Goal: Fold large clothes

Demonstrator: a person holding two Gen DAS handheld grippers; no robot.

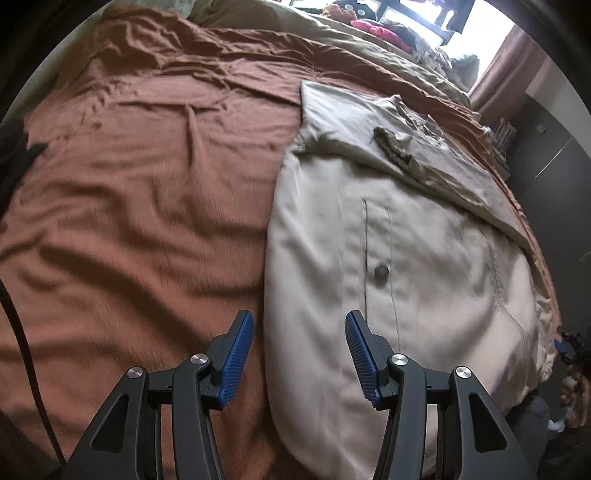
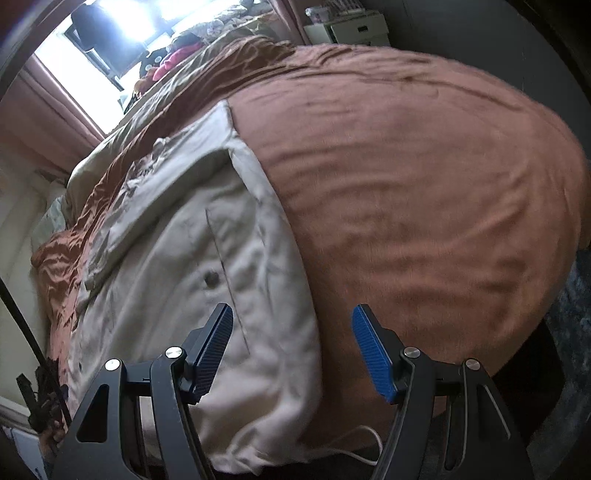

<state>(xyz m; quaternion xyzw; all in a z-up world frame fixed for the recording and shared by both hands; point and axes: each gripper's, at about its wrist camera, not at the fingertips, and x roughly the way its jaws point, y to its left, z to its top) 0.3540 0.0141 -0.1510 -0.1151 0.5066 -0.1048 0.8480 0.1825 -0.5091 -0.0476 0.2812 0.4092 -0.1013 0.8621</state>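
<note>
A large beige coat (image 1: 406, 236) lies flat on a rust-brown bedspread (image 1: 147, 184), one part folded across its upper half, a dark button (image 1: 381, 272) showing on its front panel. My left gripper (image 1: 299, 332) hovers open above the coat's left edge, with nothing between its blue pads. In the right wrist view the same coat (image 2: 192, 258) fills the left half, its button (image 2: 211, 278) in view. My right gripper (image 2: 291, 328) stands open over the coat's right edge, where it meets the bedspread (image 2: 424, 203). Neither gripper touches the cloth.
An olive blanket (image 1: 332, 37) and a heap of coloured clothes (image 1: 373, 27) lie at the bed's far end under a bright window. A white cable (image 2: 354, 439) hangs at the bed's near edge. A dark cabinet (image 1: 546, 147) stands to the right of the bed.
</note>
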